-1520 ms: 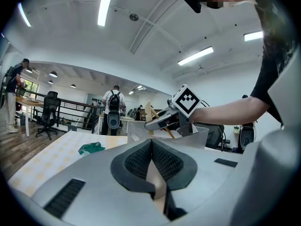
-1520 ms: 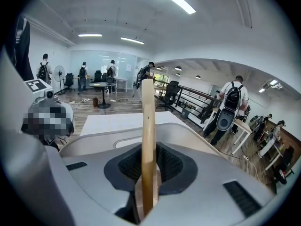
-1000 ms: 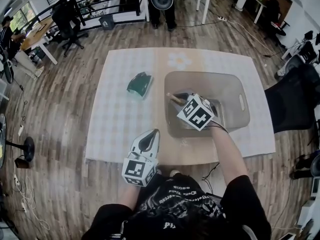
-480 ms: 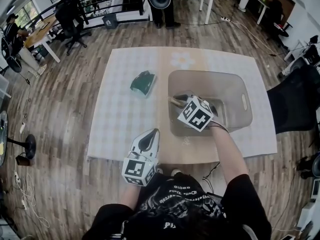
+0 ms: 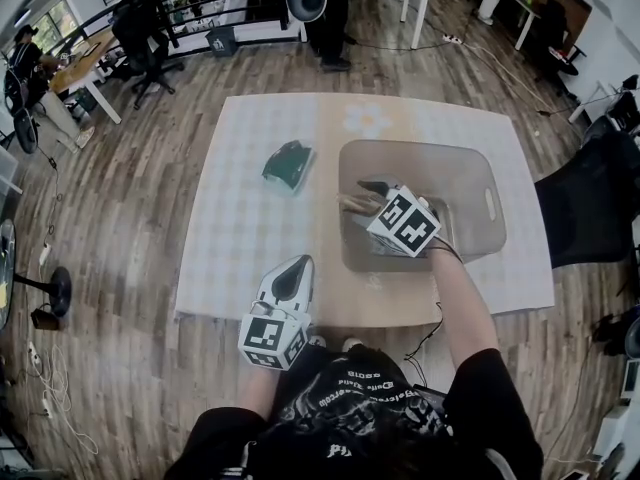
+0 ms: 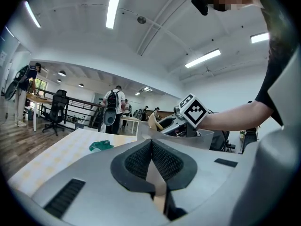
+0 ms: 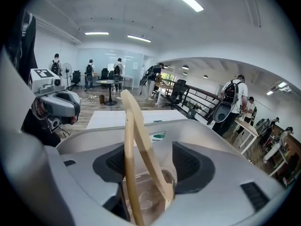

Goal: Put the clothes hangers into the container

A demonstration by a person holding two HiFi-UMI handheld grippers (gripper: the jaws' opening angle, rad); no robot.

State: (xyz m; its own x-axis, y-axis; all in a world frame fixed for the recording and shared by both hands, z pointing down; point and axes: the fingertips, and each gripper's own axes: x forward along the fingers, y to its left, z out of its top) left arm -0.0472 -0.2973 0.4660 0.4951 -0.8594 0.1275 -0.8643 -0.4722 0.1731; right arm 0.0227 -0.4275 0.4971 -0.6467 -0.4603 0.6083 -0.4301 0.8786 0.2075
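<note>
The clear plastic container [image 5: 470, 183] sits on the right half of the tabletop [image 5: 250, 228], which is covered by a pale checked cloth. The right gripper [image 5: 375, 200] reaches down into the container from the near side, angled toward its left wall. A wooden clothes hanger [image 7: 134, 126] stands between its fingers [image 7: 188, 164]. The fingers have just been opening and are now spread wide, with clear space on the right of the hanger, so they do not pinch it. In the head view one pale end of the hanger [image 5: 352, 204] shows at the container's left wall. From the left gripper view that end [image 6: 153, 121] rises above the container's rim. The container's translucent floor shows below the hanger in the right gripper view.

The left gripper [image 5: 297, 268] hovers over the near edge of the tabletop, well apart from the container and pointing roughly level toward the far edge. Its fingers [image 6: 136, 161] are pressed together with nothing between them.

A crumpled green object [image 5: 288, 165] lies on the cloth to the left of the container, toward the far edge, touching neither gripper.
</note>
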